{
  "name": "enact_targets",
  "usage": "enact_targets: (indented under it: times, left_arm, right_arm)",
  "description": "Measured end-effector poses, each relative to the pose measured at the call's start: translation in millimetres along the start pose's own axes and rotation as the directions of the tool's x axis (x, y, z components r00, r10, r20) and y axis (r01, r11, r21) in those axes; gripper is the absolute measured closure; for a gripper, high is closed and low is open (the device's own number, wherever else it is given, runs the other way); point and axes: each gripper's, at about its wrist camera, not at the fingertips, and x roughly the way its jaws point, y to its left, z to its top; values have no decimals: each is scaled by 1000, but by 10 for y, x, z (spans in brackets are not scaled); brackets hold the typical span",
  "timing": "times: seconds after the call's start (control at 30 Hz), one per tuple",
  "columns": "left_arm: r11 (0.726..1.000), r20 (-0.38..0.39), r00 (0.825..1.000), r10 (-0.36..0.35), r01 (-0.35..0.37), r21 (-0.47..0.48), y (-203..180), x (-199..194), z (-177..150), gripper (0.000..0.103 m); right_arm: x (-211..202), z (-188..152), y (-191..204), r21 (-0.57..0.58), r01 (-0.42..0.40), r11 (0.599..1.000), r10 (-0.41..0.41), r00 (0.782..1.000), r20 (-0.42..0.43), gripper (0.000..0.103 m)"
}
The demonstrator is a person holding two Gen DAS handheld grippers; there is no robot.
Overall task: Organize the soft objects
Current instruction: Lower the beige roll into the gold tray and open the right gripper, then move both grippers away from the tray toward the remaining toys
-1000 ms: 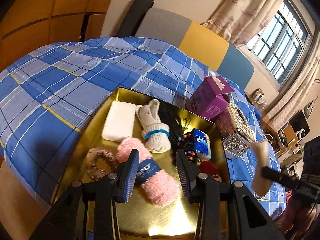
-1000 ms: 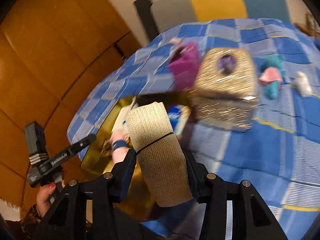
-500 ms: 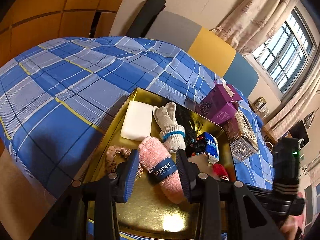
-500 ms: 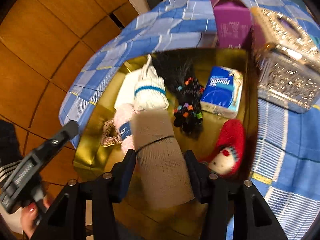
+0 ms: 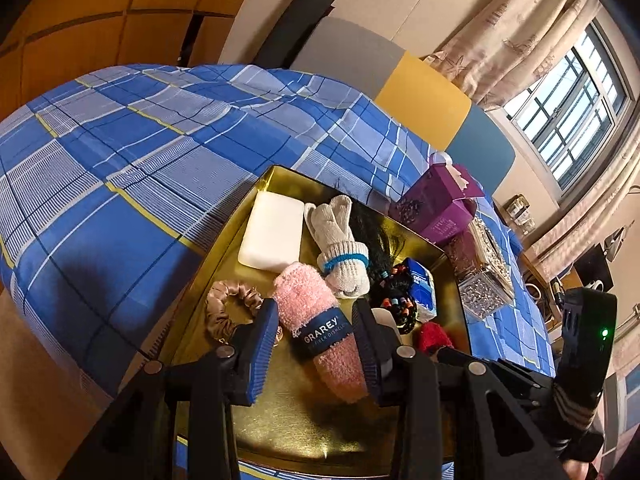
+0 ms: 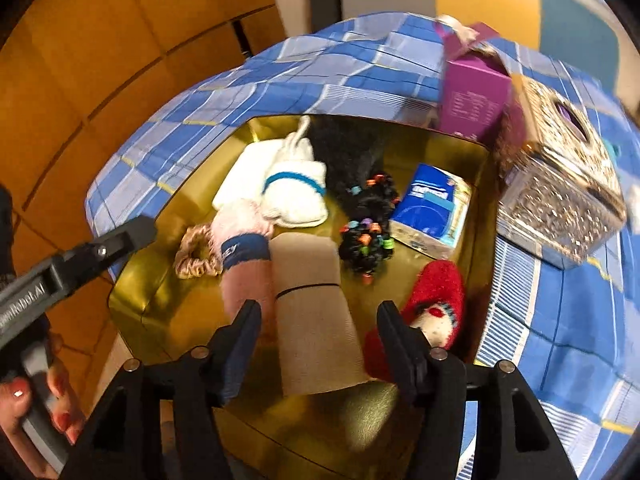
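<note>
Two blue-padded fingers of the left gripper [image 5: 316, 340] stand spread with nothing pinched; the pink fuzzy sock roll [image 5: 320, 330] lies on the gold tray [image 5: 280, 432] between and below them, seemingly just in line of sight. Beyond the fingertips I count one white pad [image 5: 273, 236], one white sock bundle [image 5: 340, 250], one blue tissue pack [image 5: 420, 286]; left of the left finger, one satin scrunchie [image 5: 226, 312].

From the right wrist, the right gripper [image 6: 318, 328] has its jaws opening: the one beige bandage roll [image 6: 314, 312] lies between them on the tray, gaps showing on both sides, so this looks like a release beside its soft neighbours. One red plush slipper [image 6: 430, 300] sits just right of the right finger; one black hair-tie cluster [image 6: 368, 236] lies ahead.
</note>
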Motion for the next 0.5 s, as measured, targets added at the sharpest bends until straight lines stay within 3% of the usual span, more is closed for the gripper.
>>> enact_targets:
  times: [0.13,0.2,0.4,0.5]
  left_arm:
    - [1000,-3,1000,2,-2,3,-17,-12,-3,65]
    - [1000,-2,1000,1,-1,7,-35,-21,7,65]
    - [999,0,1000,-2,2,40,-139,-7,13,65]
    - [999,-12,1000,-13,14,53,-227,39,6,65]
  right_arm:
    - [140,-13,35,-88,161,983,-160,987,13,42]
    - [200,6,-49,-65,175,982,-175,985,4,42]
    - [-95,-10,-254,32,7,999,-9,998,55,41]
    - [-323,-8,-421,87,-27,996,18,994,110,38]
